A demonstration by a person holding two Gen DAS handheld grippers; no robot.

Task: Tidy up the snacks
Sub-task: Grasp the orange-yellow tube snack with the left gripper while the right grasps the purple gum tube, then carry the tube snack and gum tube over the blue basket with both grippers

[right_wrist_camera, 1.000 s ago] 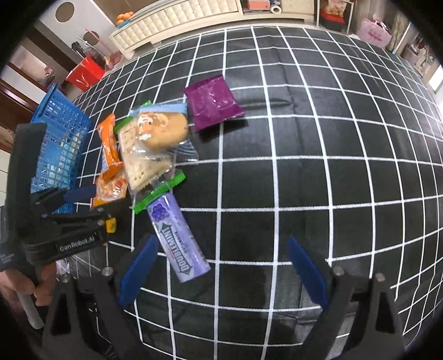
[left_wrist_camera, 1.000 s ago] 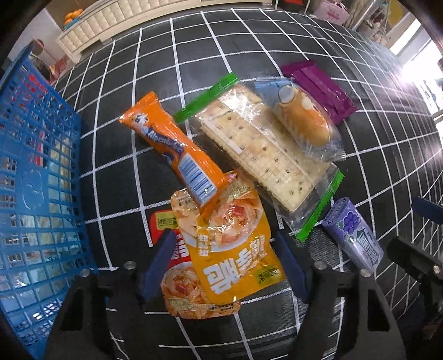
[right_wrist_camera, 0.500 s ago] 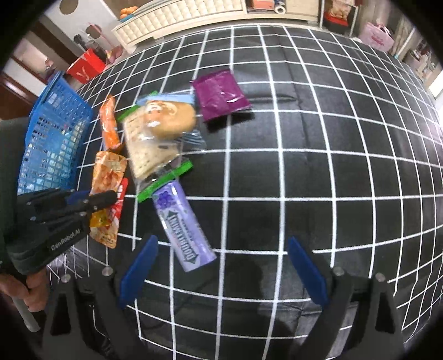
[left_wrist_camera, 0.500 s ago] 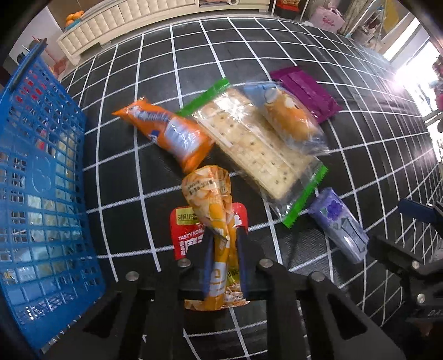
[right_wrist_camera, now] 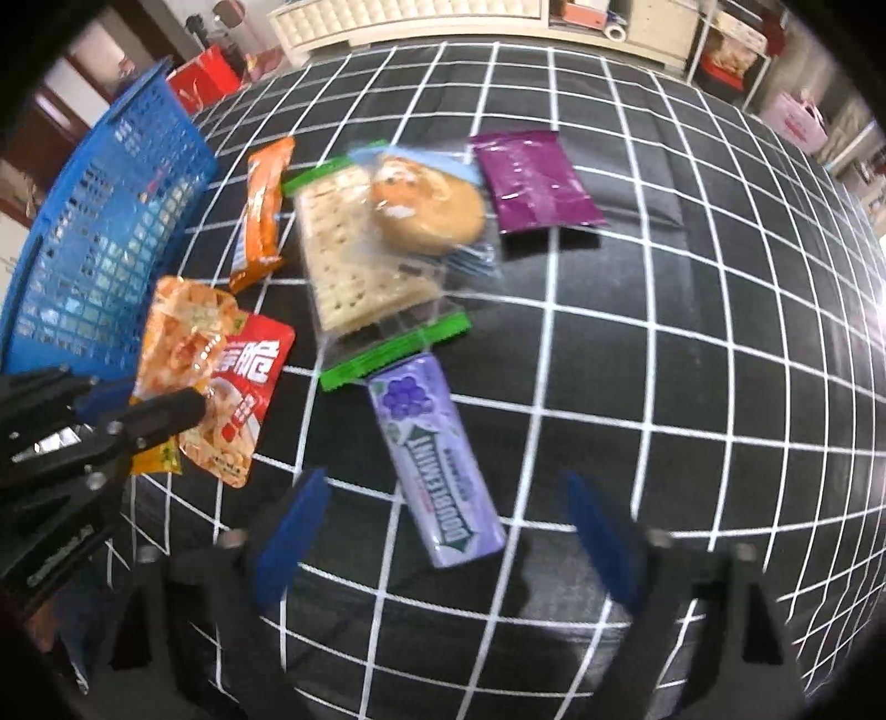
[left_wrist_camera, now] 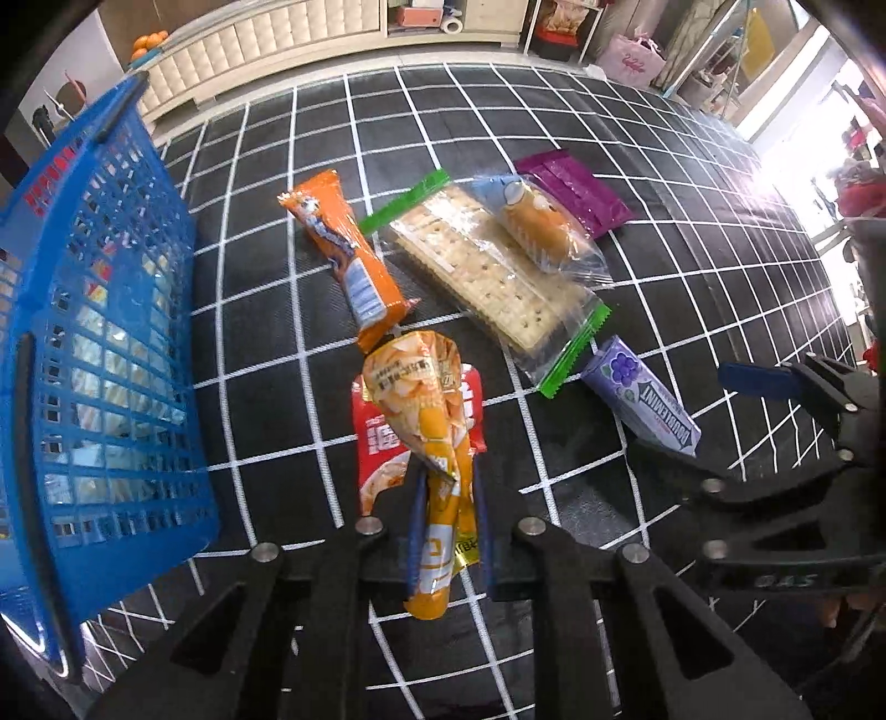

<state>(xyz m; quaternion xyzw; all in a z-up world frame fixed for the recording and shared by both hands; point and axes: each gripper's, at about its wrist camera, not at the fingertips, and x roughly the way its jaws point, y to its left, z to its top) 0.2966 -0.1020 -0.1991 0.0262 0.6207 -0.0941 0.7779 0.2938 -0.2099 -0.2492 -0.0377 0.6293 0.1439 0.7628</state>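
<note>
My left gripper (left_wrist_camera: pixel 446 498) is shut on a yellow-orange snack pouch (left_wrist_camera: pixel 421 399) and holds it above the black checked cloth (left_wrist_camera: pixel 692 232), just over a red pouch (left_wrist_camera: pixel 382 448). A blue basket (left_wrist_camera: pixel 94 332) stands to its left. In the right wrist view my right gripper (right_wrist_camera: pixel 446 526) hangs over a purple gum pack (right_wrist_camera: pixel 437 459). Its jaws are closing with the pack's near end between them, and the pads are clear of it. The left gripper (right_wrist_camera: pixel 160 399) with its pouch (right_wrist_camera: pixel 183 332) shows at the left there.
On the cloth lie an orange bar (left_wrist_camera: pixel 349 266), a cracker pack (left_wrist_camera: pixel 487 277) with a wrapped bun (left_wrist_camera: pixel 534 221) on it, and a purple packet (left_wrist_camera: pixel 576 188). White cabinets (left_wrist_camera: pixel 266 44) and shelves stand beyond the cloth's far edge.
The left gripper closed on the yellow-orange pouch and lifted it off the red pouch. The right gripper moved over the gum pack, rolled, and its jaws narrowed.
</note>
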